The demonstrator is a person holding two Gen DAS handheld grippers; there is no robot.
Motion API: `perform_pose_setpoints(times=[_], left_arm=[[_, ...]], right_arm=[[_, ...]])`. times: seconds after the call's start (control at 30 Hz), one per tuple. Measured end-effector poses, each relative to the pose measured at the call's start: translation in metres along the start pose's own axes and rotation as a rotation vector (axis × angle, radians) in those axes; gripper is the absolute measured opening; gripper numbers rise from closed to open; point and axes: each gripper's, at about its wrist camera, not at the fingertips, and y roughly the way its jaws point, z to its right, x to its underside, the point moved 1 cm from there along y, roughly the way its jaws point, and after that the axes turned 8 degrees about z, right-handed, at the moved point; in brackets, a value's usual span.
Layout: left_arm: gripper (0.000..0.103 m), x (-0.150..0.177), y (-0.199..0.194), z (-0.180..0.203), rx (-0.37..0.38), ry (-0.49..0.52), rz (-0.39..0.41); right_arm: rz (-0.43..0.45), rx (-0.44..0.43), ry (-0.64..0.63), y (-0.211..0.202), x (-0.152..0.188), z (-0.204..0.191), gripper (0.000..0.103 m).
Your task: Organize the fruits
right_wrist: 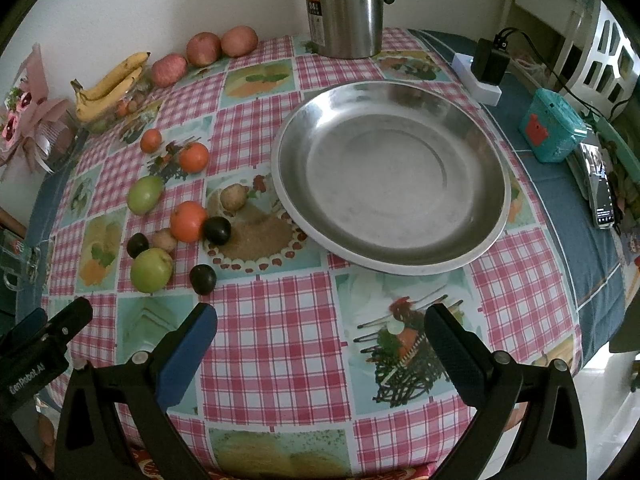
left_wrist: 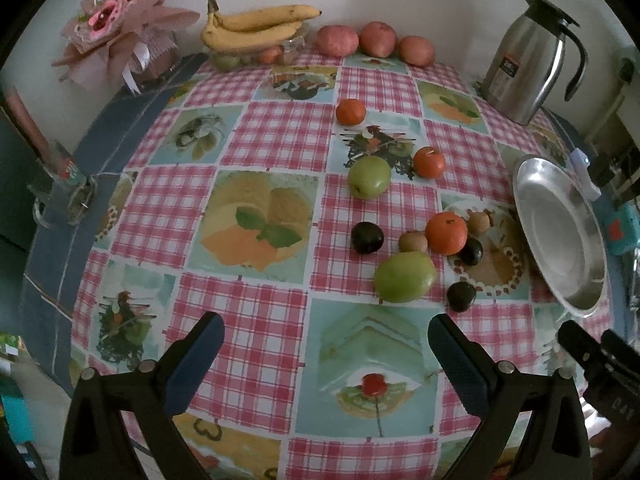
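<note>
Loose fruit lies on the checked tablecloth: green apples (left_wrist: 404, 277) (right_wrist: 151, 269), oranges (left_wrist: 446, 233) (right_wrist: 188, 221), dark plums (left_wrist: 367, 237) (right_wrist: 202, 279) and small brown kiwis (left_wrist: 413, 241) (right_wrist: 234, 196). An empty steel plate (right_wrist: 390, 194) (left_wrist: 560, 236) sits to their right. My left gripper (left_wrist: 326, 332) hovers open over the near edge, just short of the fruit. Open too, my right gripper (right_wrist: 320, 322) hangs in front of the plate with nothing between its fingers. Each gripper's body shows at the edge of the other's view.
Bananas (left_wrist: 256, 26) on a glass bowl and three red apples (left_wrist: 376, 39) line the back wall. A steel thermos jug (left_wrist: 528, 60) (right_wrist: 344, 6) stands at the back. A wrapped bouquet (left_wrist: 116, 36) and a glass mug (left_wrist: 60, 196) are at the left; a power strip (right_wrist: 480, 76), teal box (right_wrist: 554, 126) and phone (right_wrist: 598, 184) at the right.
</note>
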Motion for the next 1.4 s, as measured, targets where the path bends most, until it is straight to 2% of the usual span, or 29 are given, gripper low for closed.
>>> perform_pose_setpoints(times=[0.2, 0.4, 0.57, 0.77, 1.03, 1.4], left_arm=[[0.103, -0.025, -0.007, 0.002, 0.069, -0.043, 0.007], [0.103, -0.051, -0.012, 0.006, 0.071, -0.084, 0.048], [0.103, -0.06, -0.005, 0.012, 0.061, -0.083, 0.078], [0.103, -0.057, 0.022, 0.005, 0.067, -0.152, 0.031], [0.103, -0.046, 0.049, 0.002, 0.075, -0.168, -0.05], [0.103, -0.028, 0.077, 0.025, 0.132, -0.131, -0.178]], right_arm=[[0.014, -0.021, 0.017, -0.002, -0.011, -0.005, 0.103], [0.014, -0.028, 0.019, -0.002, -0.03, -0.016, 0.103], [-0.006, -0.036, -0.009, 0.003, -0.041, -0.033, 0.103], [-0.085, -0.042, -0.041, 0.031, -0.039, -0.056, 0.103], [-0.176, -0.038, -0.072, 0.068, -0.027, -0.071, 0.103], [-0.212, -0.021, -0.08, 0.083, -0.019, -0.068, 0.103]])
